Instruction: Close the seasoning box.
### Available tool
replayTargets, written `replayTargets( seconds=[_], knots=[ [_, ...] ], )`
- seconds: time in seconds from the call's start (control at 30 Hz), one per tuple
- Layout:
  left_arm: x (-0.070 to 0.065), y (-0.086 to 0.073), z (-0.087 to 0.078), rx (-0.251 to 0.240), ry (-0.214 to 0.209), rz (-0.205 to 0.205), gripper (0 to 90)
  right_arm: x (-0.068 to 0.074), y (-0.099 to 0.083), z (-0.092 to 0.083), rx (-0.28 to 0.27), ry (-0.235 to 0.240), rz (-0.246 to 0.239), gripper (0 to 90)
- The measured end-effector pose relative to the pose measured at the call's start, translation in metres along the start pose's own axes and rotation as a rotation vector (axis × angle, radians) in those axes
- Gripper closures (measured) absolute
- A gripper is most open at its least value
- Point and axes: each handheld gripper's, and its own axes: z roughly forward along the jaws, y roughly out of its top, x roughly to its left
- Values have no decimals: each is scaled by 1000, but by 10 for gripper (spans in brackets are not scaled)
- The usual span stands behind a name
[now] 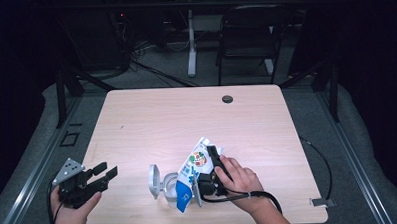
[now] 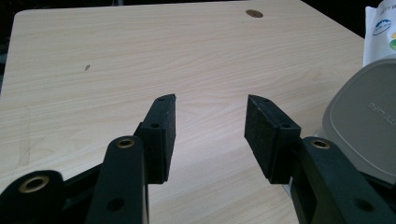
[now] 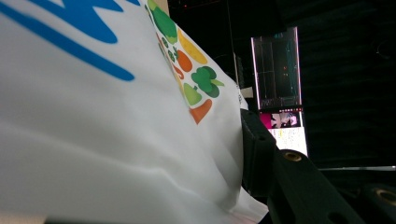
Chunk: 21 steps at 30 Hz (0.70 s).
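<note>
Bag (image 3: 93, 116) (blurred) over left finger

A light wooden table (image 1: 151, 118) carries a round dark grommet hole (image 1: 227, 99) near its far edge. Beyond that edge, a black chair (image 1: 249, 32) and a white desk leg (image 1: 191, 42) stand on grey floor.

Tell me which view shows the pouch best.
The high view: the whole pouch shows, tilted over the open container, with the right gripper clamped on it. The right gripper view sits too close, giving just white film, blue print and vegetable drawings. The left gripper view catches a corner at its top right edge.
</note>
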Motion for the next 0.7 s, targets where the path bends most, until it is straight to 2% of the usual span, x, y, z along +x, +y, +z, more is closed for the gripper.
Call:
replayTargets(
  seconds=[0.7],
  knots=[
    [0, 0, 1, 1, -1, -1, 539, -1, 1, -2, 3, -4, -17, 717]
  ],
)
